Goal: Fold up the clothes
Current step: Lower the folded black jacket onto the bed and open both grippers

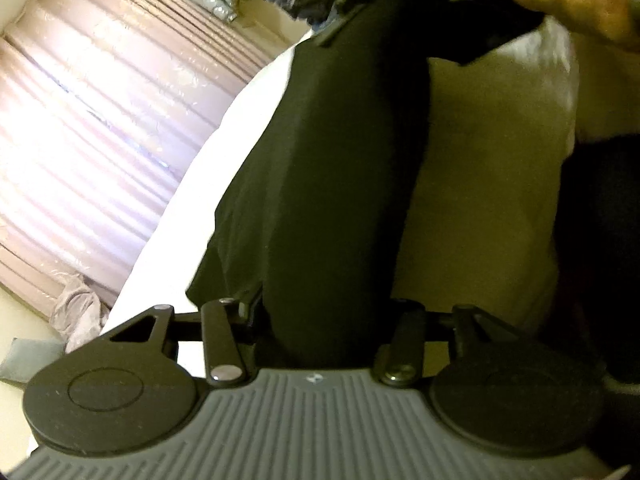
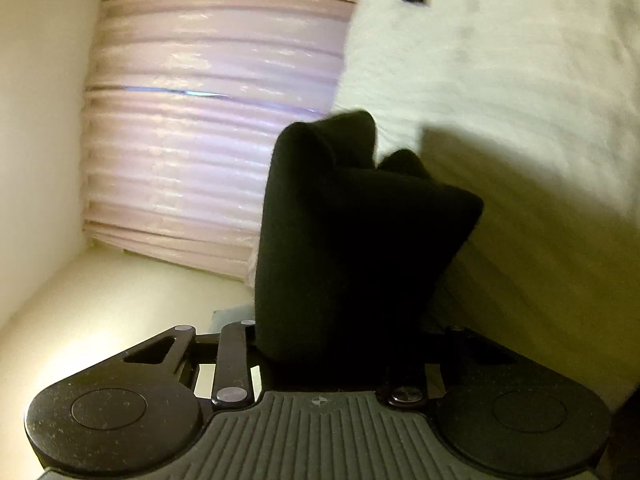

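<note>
— Holding what?
— Black garment (image 1: 340,184), stretched over the bed (image 2: 500,60); my left gripper (image 1: 320,320) and right gripper (image 2: 340,344) are each clamped on an edge.
— How does it handle?
— Soft, light, floppy, I judge; pinch corners or hems.

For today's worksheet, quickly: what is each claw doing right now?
Left claw: shut on the black garment.
Right claw: shut on the same black garment.

No readable text, label, brand or number shows in either wrist view; only a small round crosshair mark (image 2: 319,402) stands on each gripper's ribbed grey body.
</note>
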